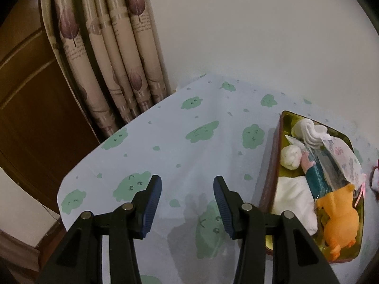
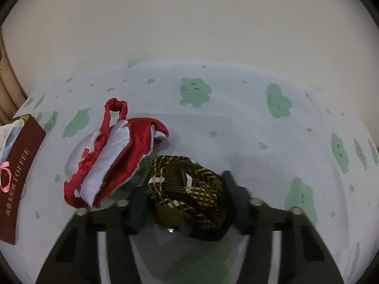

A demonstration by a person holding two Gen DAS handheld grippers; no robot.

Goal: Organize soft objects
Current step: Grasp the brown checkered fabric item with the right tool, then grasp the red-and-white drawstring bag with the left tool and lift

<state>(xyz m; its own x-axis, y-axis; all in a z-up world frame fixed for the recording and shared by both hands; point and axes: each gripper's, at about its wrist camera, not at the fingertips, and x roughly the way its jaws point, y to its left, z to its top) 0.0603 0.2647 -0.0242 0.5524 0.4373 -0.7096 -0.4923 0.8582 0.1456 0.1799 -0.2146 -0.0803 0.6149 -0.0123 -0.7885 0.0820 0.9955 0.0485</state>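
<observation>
A: Status on the right gripper (image 2: 187, 201)?

B: Jaws are against both sides of a rolled dark-brown and gold patterned cloth (image 2: 187, 196) at lower centre of the right wrist view — clamped on it. A small metal bit shows at the roll's lower edge; can't tell what it is.

A: What's next to it?

B: A red and white satin pouch (image 2: 113, 156) with a ruffled red trim and a loop handle, just up-left of the roll, lying on the tablecloth (image 2: 236, 123). Cloth is pale blue with green cloud faces.

A: Any readable text?

B: Maroon box (image 2: 21, 172) at the left edge reads "TOFFEE", with Chinese characters beside it that I can't make out. A pink ribbon bow hangs over its side.

A: Left gripper (image 1: 187, 203)?

B: Jaws apart, nothing between them, over bare tablecloth at lower centre of the left wrist view.

A: And the box from that side?

B: Right side of frame — gold inner lining (image 1: 287, 118). Inside: an orange plush toy (image 1: 338, 222), a folded white towel (image 1: 296, 201), a white rolled ball (image 1: 291, 157), a teal fabric piece (image 1: 317, 179) and a clear printed packet (image 1: 341, 158).

A: Background?

B: Beige curtain (image 1: 113, 47) with purple leaf prints and small script, too small to read, upper left.
</observation>
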